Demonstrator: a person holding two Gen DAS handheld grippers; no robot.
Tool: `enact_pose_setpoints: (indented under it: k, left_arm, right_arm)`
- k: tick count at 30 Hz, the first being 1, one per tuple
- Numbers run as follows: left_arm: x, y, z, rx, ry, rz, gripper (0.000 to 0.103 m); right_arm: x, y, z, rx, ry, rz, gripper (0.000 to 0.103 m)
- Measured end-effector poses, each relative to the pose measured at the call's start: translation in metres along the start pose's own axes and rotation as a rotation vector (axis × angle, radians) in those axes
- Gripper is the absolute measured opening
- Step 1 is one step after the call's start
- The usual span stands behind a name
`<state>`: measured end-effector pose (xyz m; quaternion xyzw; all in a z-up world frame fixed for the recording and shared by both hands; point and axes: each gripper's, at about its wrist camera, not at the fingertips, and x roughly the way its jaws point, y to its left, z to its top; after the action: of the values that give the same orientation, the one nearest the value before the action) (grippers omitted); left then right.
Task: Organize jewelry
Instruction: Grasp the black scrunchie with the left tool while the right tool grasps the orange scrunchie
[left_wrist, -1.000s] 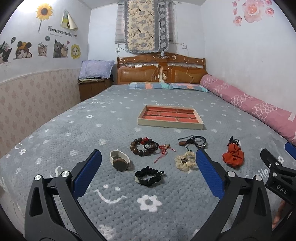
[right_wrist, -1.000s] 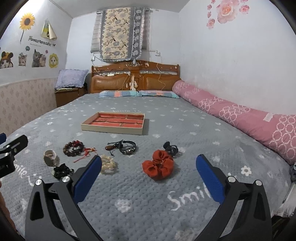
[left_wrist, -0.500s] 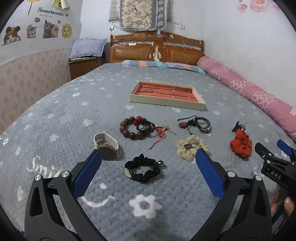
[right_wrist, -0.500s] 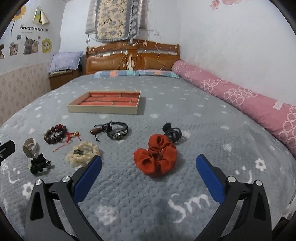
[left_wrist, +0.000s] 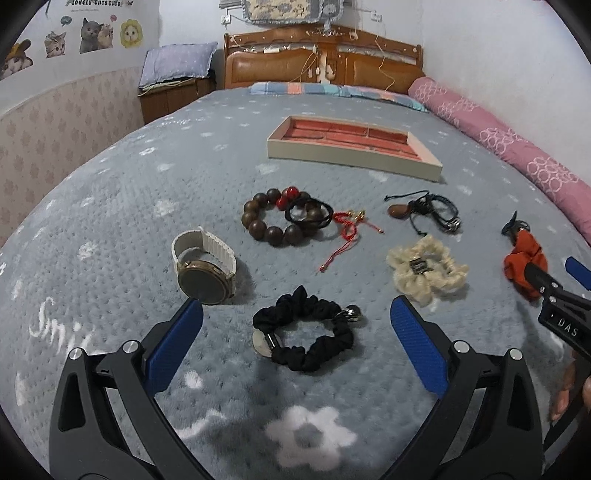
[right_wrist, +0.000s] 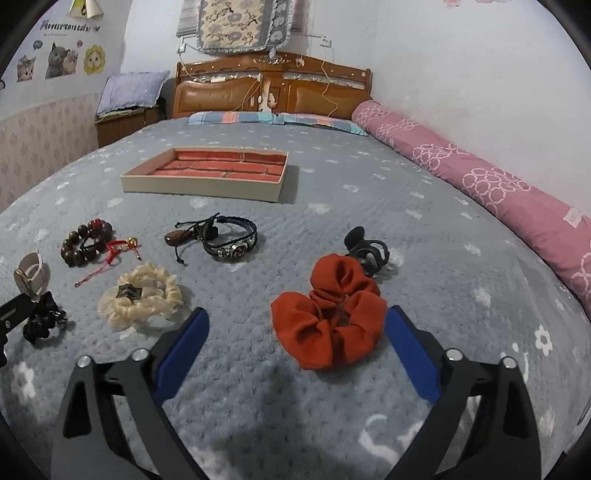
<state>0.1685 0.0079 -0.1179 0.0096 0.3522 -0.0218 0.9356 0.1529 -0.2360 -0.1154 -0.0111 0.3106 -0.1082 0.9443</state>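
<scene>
Jewelry lies spread on a grey blanket (left_wrist: 110, 221) in front of a beige tray (left_wrist: 351, 157) with red compartments. My left gripper (left_wrist: 295, 312) is open and low over a black scrunchie (left_wrist: 306, 336), which lies between its blue pads without touching them. A white-strapped watch (left_wrist: 205, 266) stands just past the left pad. My right gripper (right_wrist: 297, 314) has its jaws closing around an orange scrunchie (right_wrist: 332, 321); the pads do not press on it. A cream scrunchie (right_wrist: 142, 299) lies to its left.
A wooden bead bracelet (left_wrist: 273, 221), a red string bracelet (left_wrist: 345, 229) and dark leather bracelets (right_wrist: 229, 240) lie between the scrunchies and the tray. A black hair tie (right_wrist: 365, 251) sits behind the orange scrunchie. A pink bolster (right_wrist: 480, 184) runs along the right edge.
Both grippers have come forward and down toward the blanket. The black scrunchie now lies between the left pads and the orange one between the right pads, which stand slightly narrower.
</scene>
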Motion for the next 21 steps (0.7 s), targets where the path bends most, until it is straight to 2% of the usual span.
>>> enact_pose_setpoints:
  k: [4, 11, 18, 19, 21]
  left_arm:
    - [0.009, 0.0, -0.003, 0.016, 0.012, -0.01, 0.094]
    - [0.023, 0.0, -0.007, 0.001, 0.062, -0.032, 0.08]
    - [0.037, 0.002, -0.007, -0.021, 0.129, -0.05, 0.071]
    - [0.04, 0.003, -0.007, -0.026, 0.142, -0.053, 0.066]
    - [0.043, 0.003, -0.007, -0.03, 0.153, -0.057, 0.064]
  right_arm:
    - [0.014, 0.004, -0.001, -0.014, 0.031, 0.001, 0.074]
    - [0.028, 0.001, -0.005, 0.003, 0.079, 0.014, 0.063]
    - [0.042, -0.007, -0.008, 0.051, 0.138, 0.045, 0.042]
    - [0.044, -0.009, -0.008, 0.061, 0.145, 0.05, 0.04]
    - [0.045, -0.011, -0.009, 0.073, 0.154, 0.055, 0.038]
